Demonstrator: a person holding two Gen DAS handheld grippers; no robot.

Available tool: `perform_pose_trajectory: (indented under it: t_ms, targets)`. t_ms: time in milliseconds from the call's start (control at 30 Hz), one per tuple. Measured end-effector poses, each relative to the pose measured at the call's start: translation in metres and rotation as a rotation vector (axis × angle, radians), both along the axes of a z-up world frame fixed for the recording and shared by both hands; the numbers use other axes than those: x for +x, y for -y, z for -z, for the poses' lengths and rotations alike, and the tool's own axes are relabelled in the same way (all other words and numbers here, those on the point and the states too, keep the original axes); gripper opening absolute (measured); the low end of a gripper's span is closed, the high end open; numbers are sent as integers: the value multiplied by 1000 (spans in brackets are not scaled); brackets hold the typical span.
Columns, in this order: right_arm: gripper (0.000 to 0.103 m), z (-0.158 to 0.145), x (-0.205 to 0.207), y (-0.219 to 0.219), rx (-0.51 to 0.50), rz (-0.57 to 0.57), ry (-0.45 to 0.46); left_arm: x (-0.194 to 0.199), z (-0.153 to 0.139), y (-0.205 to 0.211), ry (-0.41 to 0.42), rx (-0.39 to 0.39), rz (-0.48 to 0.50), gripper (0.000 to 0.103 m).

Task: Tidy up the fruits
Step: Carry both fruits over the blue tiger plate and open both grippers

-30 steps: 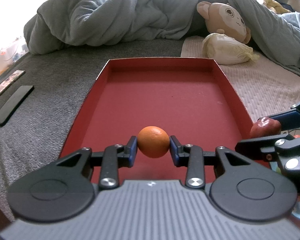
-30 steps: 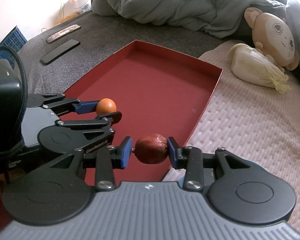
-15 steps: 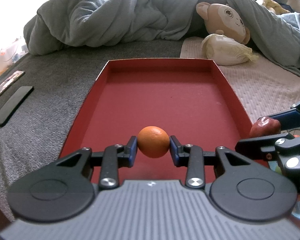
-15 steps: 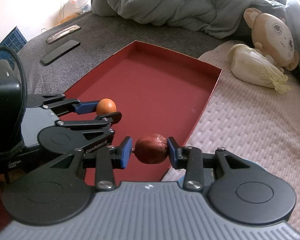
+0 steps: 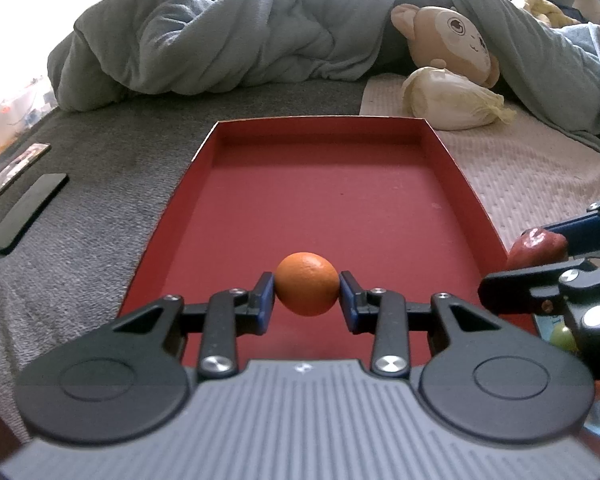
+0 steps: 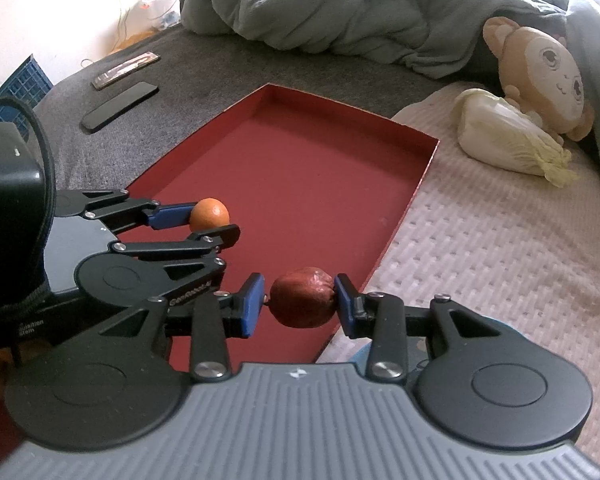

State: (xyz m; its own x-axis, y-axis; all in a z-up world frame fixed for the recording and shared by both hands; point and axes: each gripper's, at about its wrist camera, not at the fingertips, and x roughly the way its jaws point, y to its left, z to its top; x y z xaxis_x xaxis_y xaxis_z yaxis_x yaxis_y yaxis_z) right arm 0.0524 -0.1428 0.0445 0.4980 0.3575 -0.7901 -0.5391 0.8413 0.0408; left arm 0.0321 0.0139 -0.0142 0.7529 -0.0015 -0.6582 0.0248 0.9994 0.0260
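My left gripper (image 5: 307, 294) is shut on a small orange (image 5: 306, 283), held above the near end of the shallow red tray (image 5: 452, 168). In the right wrist view the same orange (image 6: 209, 214) shows at the left, clamped by the left gripper (image 6: 212, 224). My right gripper (image 6: 300, 300) is shut on a dark red fruit (image 6: 302, 297), over the tray's (image 6: 422, 176) near right edge. From the left wrist view that red fruit (image 5: 537, 245) peeks out at the right, in the right gripper (image 5: 540, 252). The tray's floor is bare.
The tray lies on a bed with a grey blanket and a cream quilted cover (image 6: 500, 240). A heaped grey-green duvet (image 5: 240, 36), a plush monkey (image 5: 452, 36) and a toy cabbage (image 5: 452, 98) lie beyond. A black phone (image 5: 28, 212) and a flat packet (image 5: 16, 170) lie left.
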Motion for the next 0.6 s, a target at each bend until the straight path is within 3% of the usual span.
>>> perform_pose_trajectory:
  t_ms: [200,367,600]
  targets:
    - [44,-5,-3,11,10,12,13,-4,-4,4,8,18,10,38]
    - [44,-10,-2,44,11,65,24,-21,-19,22,71,52,79,38]
    - [44,2,0,106,-76,189,-10,-43,-33,73,73,-48,221,38]
